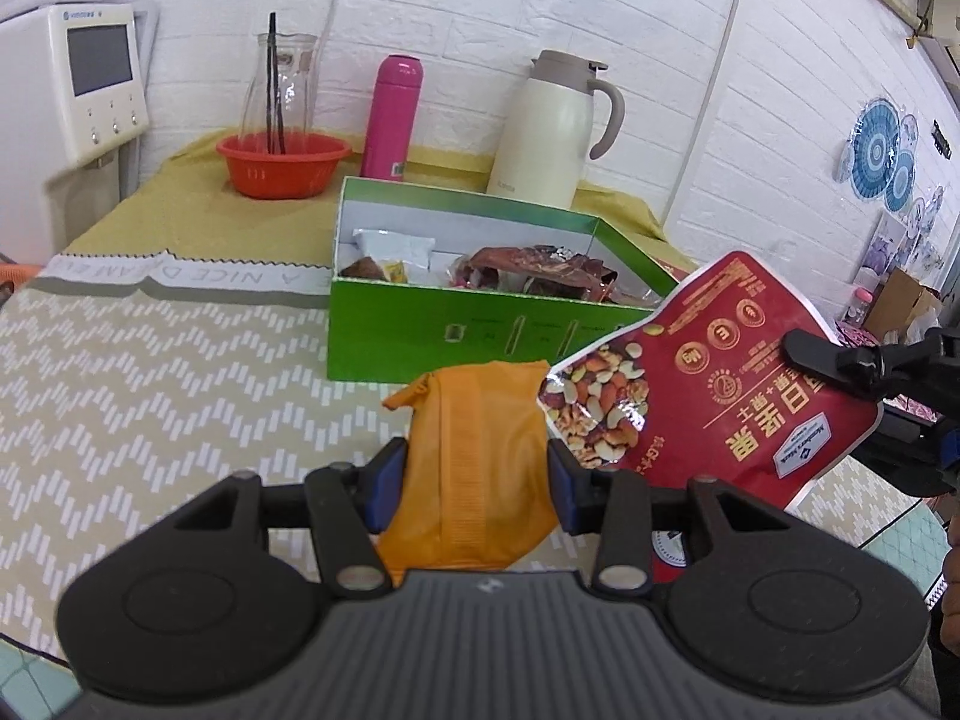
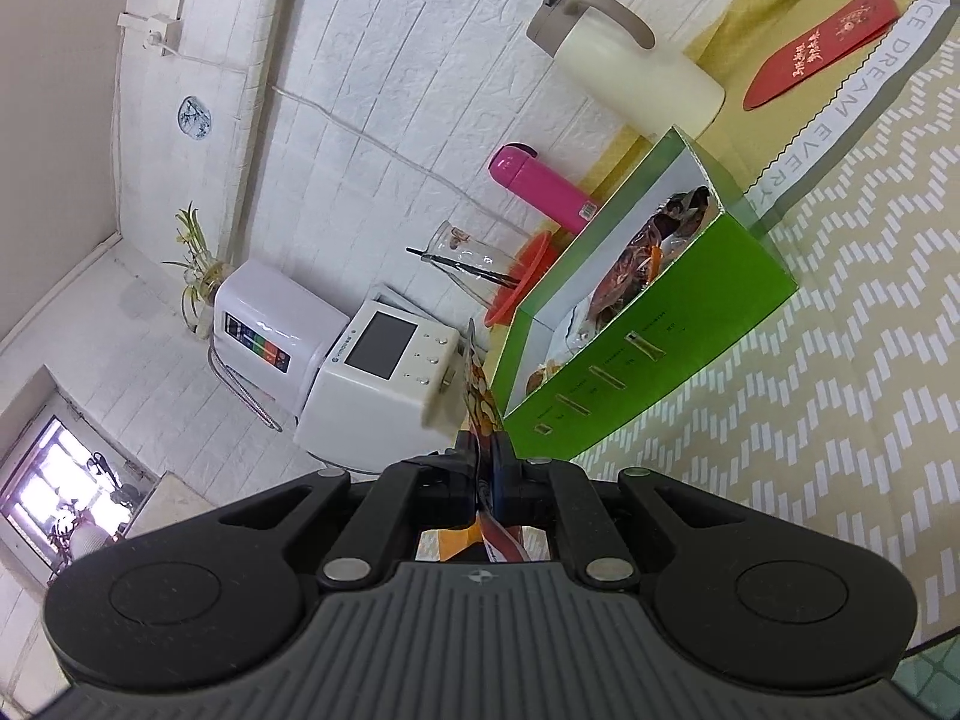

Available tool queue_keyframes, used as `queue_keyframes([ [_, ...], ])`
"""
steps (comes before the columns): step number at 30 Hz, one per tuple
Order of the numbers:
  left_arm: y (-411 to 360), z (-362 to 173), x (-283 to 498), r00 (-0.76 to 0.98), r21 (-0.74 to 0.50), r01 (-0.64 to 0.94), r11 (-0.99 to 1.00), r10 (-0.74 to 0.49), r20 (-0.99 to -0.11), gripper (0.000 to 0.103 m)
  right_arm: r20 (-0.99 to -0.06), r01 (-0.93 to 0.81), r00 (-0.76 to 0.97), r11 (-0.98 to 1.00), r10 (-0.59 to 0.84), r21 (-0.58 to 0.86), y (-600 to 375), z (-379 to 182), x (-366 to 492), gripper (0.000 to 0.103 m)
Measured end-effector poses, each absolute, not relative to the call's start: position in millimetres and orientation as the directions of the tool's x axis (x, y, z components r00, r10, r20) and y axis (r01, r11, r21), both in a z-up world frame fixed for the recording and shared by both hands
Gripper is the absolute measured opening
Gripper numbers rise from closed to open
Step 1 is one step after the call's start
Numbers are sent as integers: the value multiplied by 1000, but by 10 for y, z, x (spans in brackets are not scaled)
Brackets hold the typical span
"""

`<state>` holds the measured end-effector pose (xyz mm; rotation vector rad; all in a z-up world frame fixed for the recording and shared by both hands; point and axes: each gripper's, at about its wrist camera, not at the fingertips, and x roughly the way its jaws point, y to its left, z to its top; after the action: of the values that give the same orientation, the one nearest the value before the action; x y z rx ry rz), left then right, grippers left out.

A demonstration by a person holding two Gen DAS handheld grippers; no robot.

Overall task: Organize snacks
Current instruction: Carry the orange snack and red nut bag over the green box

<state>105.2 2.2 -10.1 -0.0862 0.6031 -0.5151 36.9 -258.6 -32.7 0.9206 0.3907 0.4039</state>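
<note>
The table point(image 1: 150, 360) is spread with a patterned cloth, and a green box point(image 1: 420, 330), already part-filled with snacks, is set open at its far middle. A red nut pouch point(image 1: 720, 372) is pinched by the right gripper point(image 1: 804, 354), raised right of the box, apparently for loading. An orange packet point(image 1: 474, 468) is clamped in the left gripper point(image 1: 474, 480), nearer.

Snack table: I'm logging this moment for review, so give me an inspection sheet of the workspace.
Surface: patterned tablecloth over the table.
Job's things: green box, open, snacks inside; orange packet; red nut pouch.
Clutter: orange bowl holding a glass carafe, pink flask, cream jug, red envelope.
Grippers: left hand-held gripper shut on the orange packet; right hand-held gripper shut on the red nut pouch.
Cables: nothing seen on the table.
Surroundings: white brick wall, white appliance.
</note>
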Motion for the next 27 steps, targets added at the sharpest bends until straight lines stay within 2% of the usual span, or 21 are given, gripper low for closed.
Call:
queue_keyframes([
  [11, -44, -56, 1141, 730, -173, 416, 893, -441, -522, 42, -177, -136, 873, 575, 455, 807, -2638, -304, 397, 10],
  [21, -159, 71, 1161, 755, -124, 418, 900, -420, -504, 42, -156, -158, 869, 563, 469, 811, -2635, -286, 454, 10],
  [27, -250, 182, 1272, 773, -97, 415, 905, -407, -487, 42, -113, -183, 873, 535, 474, 825, -2688, -227, 536, 11],
])
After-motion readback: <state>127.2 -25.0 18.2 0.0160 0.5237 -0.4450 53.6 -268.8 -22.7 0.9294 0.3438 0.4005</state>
